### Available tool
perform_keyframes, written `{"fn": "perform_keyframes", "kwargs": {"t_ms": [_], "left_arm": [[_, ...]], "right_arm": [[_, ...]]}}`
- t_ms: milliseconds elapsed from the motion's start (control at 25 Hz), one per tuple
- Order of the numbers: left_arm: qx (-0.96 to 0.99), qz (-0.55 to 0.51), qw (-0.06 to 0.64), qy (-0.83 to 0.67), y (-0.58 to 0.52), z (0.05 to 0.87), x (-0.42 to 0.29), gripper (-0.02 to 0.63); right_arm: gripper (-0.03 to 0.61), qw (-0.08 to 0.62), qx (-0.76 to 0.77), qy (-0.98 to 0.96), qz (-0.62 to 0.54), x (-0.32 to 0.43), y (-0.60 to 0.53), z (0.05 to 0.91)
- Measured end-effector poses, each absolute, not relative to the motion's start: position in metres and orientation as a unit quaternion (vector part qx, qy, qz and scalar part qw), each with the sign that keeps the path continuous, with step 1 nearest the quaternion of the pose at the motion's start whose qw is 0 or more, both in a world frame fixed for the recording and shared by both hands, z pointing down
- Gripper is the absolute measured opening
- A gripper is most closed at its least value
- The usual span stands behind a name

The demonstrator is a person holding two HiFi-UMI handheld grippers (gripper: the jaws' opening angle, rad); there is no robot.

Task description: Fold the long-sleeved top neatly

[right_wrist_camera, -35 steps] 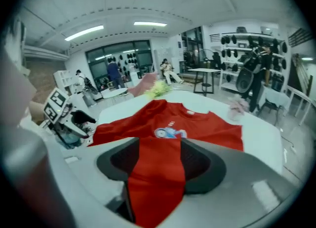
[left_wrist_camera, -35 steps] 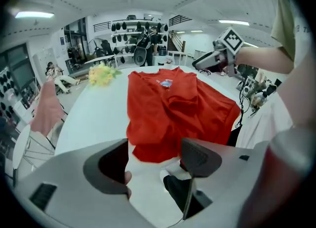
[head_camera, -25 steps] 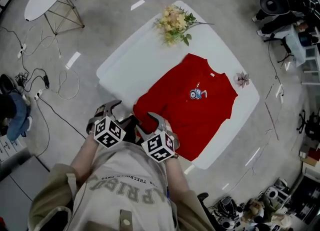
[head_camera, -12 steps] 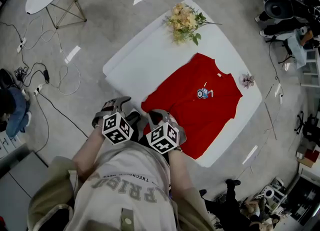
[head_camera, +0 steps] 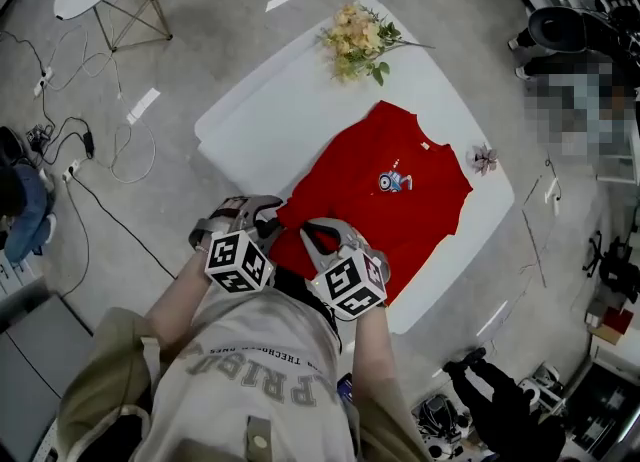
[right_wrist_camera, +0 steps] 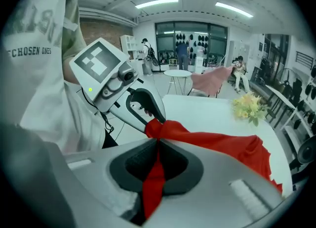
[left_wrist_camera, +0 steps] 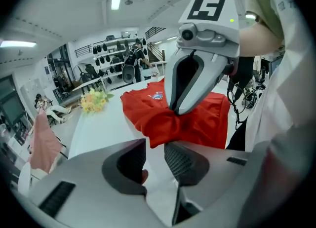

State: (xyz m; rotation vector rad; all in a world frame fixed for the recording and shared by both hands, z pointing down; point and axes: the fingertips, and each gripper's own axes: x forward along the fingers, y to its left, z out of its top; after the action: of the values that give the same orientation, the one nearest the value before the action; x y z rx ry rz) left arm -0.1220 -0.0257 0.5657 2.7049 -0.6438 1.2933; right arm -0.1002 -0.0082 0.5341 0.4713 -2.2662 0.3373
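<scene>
On the white table (head_camera: 270, 120), the head view gives us the red long-sleeved top (head_camera: 400, 210) lying flat at mid-frame. A bouquet (head_camera: 355, 38) sits above it, and both grippers are at its lower-left hem. Only the right gripper view shows us that the right gripper (right_wrist_camera: 158, 145) is clamped tight on a gathered fold of the red cloth. The left gripper view shows the left gripper (left_wrist_camera: 155, 148) with jaws slightly apart over bare table, just beside that bunched hem.
</scene>
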Motion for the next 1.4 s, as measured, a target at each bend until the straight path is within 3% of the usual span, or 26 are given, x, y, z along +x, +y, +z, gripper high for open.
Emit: {"fn": "perform_keyframes", "kwargs": {"t_ms": [120,280,320,400,440,840,880,960,1400], "left_arm": [[0.883,0.409,0.036,-0.229,-0.021,0.555,-0.108,0.045],[0.879,0.395,0.077,-0.255,-0.013,0.538,-0.096,0.024],[0.876,0.393,0.089,-0.265,-0.011,0.533,-0.093,0.023],[0.868,0.389,0.110,-0.290,-0.009,0.522,-0.089,0.023],[0.863,0.385,0.120,-0.303,-0.008,0.516,-0.087,0.023],[0.816,0.338,0.183,-0.431,-0.004,0.484,-0.073,0.023],[0.813,0.335,0.181,-0.440,-0.005,0.482,-0.072,0.023],[0.809,0.332,0.176,-0.451,-0.007,0.477,-0.071,0.023],[0.852,0.363,0.152,-0.347,0.029,0.476,0.018,0.023]], "right_arm": [[0.015,0.383,0.169,-0.900,0.123,-0.086,-0.004,0.529],[0.018,0.367,0.180,-0.906,0.104,-0.064,0.001,0.524],[0.046,0.362,0.176,-0.909,0.107,-0.059,0.007,0.523],[0.230,0.351,0.160,-0.914,0.123,-0.050,0.020,0.522],[0.242,0.346,0.155,-0.917,0.128,-0.046,0.025,0.522],[0.231,0.322,0.179,-0.930,0.023,-0.059,0.032,0.516],[0.203,0.318,0.184,-0.930,0.010,-0.057,0.028,0.512],[0.050,0.303,0.192,-0.933,-0.009,-0.047,0.020,0.499],[0.032,0.387,0.190,-0.893,-0.132,0.068,0.022,0.463]]}}
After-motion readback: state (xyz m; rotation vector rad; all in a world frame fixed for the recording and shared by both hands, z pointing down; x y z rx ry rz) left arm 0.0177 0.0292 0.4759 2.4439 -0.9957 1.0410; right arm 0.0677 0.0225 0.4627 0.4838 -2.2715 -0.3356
